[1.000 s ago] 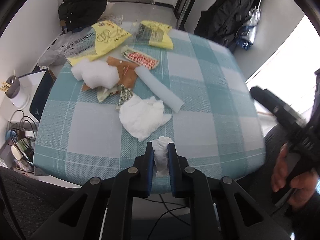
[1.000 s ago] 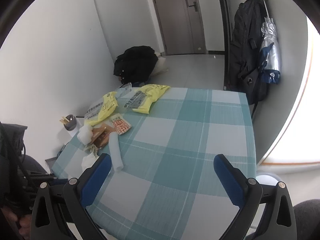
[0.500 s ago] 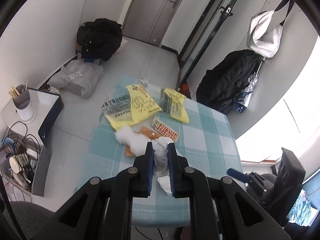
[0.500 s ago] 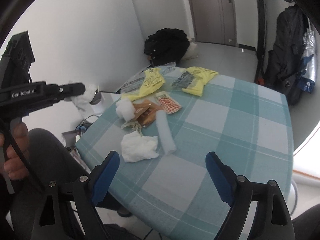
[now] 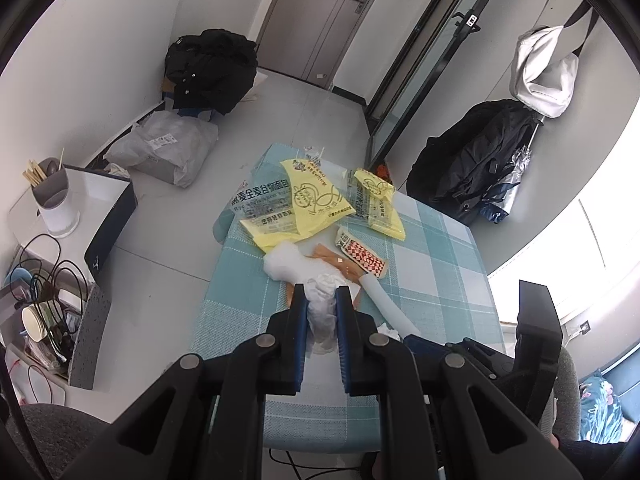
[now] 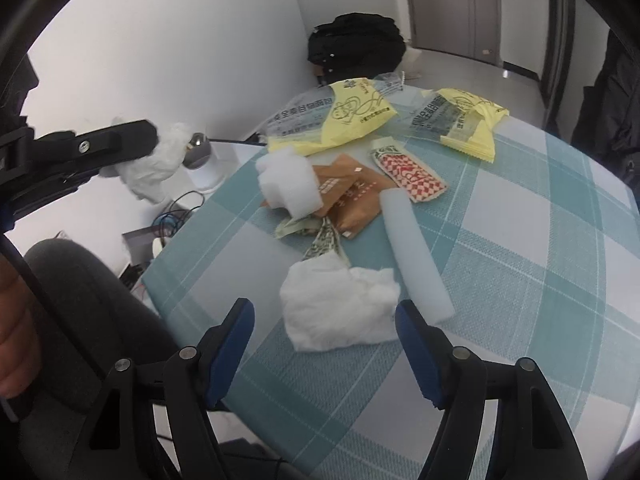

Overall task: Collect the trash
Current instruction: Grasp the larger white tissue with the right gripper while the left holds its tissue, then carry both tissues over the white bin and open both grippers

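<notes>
Right gripper (image 6: 324, 326) is hovering half-open and empty, its jaws having just been narrowing, and I'm lining both pads around the crumpled tissue (image 6: 340, 308) lying just ahead between them on the table (image 6: 520, 280). I'm judging a lower approach best before closing. Left gripper (image 5: 322, 312) is clamping 1 tissue wad (image 5: 322, 304) farther off.

The large yellow-and-clear bread bag (image 5: 294, 204) at the far end of the tabletop (image 5: 436, 264) bears big Chinese print, 黑麦全麦谷物面包, with a smaller Latin line under it that begins "Rye"; the rest is too small to read. The smaller yellow bag (image 5: 376, 204), the red-checked wrapper (image 5: 362, 258) and the brown packet (image 6: 352, 196) carry print too fine to make out.
</notes>
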Available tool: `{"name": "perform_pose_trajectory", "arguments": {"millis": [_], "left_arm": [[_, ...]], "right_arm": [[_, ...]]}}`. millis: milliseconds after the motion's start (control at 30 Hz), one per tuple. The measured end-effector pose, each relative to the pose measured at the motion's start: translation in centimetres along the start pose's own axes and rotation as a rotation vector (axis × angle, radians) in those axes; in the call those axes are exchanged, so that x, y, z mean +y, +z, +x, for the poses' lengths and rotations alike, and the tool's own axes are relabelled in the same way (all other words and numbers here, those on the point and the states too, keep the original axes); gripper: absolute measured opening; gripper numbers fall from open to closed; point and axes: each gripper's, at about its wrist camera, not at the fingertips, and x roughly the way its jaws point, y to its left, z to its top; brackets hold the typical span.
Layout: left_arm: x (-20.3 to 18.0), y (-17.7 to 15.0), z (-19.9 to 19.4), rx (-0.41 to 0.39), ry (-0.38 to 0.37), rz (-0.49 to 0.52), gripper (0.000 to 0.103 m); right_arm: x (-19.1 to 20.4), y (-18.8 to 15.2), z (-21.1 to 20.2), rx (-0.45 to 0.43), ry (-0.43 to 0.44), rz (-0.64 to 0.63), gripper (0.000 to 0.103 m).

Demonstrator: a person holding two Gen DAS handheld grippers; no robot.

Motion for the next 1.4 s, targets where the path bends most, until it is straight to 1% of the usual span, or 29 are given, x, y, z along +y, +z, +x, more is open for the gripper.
{"name": "perform_pose_trajectory", "arguments": {"millis": [33,67,100,167,200,233,267,400,567,733,867,933,1000,1167,1300,1333,1400], "left_arm": [[0.1,0.0,0.1,0.002,-0.001,-0.005,0.009],[0.2,0.0,0.1,0.002,-0.001,-0.010,0.009],[0.3,0.1,0.1,0.002,-0.004,-0.014,0.010],[0.5,0.2,0.2,0.004,0.001,-0.019,0.009],[0.6,0.2,0.3,0.008,0.003,-0.022,0.009],[0.6,0.2,0.4,0.011,0.006,-0.022,0.009],[0.6,0.2,0.5,0.015,0.009,-0.022,0.009],[0.3,0.0,0.7,0.023,0.023,0.001,0.010],[-0.8,-0.1,1.0,0.032,0.030,0.046,0.010],[-2.7,-0.1,0.6,0.016,0.031,0.094,0.010],[-4.9,0.3,0.2,0.010,0.025,0.115,0.010],[-6.2,0.7,0.1,0.010,0.013,0.122,0.010],[-8.0,1.4,-0.1,-0.002,-0.009,0.144,0.010],[-14.6,3.5,-0.6,-0.037,-0.066,0.229,0.010],[-20.5,4.7,0.2,-0.045,-0.094,0.317,0.010],[-21.8,4.8,0.4,-0.044,-0.109,0.335,0.010],[-24.8,5.1,1.2,-0.041,-0.135,0.377,0.010]], "right_arm": [[0.0,0.0,0.2,-0.004,-0.003,-0.005,0.067],[0.0,0.1,0.4,-0.003,-0.008,-0.014,0.059],[0.1,0.1,0.7,0.009,-0.023,-0.022,0.054],[0.0,0.3,1.1,0.036,-0.040,-0.027,0.038],[0.0,0.1,0.9,0.024,-0.053,-0.030,0.034],[-0.2,0.0,0.9,0.024,-0.047,-0.028,0.023],[-0.3,0.0,0.9,0.030,-0.038,-0.024,0.016],[-1.3,-0.7,0.2,0.030,-0.037,-0.015,0.016],[-2.1,-1.3,-2.0,-0.004,-0.026,0.000,0.014],[-3.2,-1.1,-5.8,-0.079,0.002,0.026,0.014],[-4.3,-0.6,-8.6,-0.138,0.002,0.031,0.014],[-5.4,-0.2,-11.0,-0.186,-0.007,0.032,0.014],[-6.5,0.3,-13.3,-0.232,-0.026,0.036,0.014],[-10.7,1.4,-20.2,-0.356,-0.086,0.073,0.014],[-13.7,1.3,-25.8,-0.459,-0.156,0.121,0.014],[-14.8,1.1,-27.5,-0.485,-0.193,0.136,0.014],[-16.4,0.9,-29.4,-0.508,-0.230,0.159,0.014]]}}
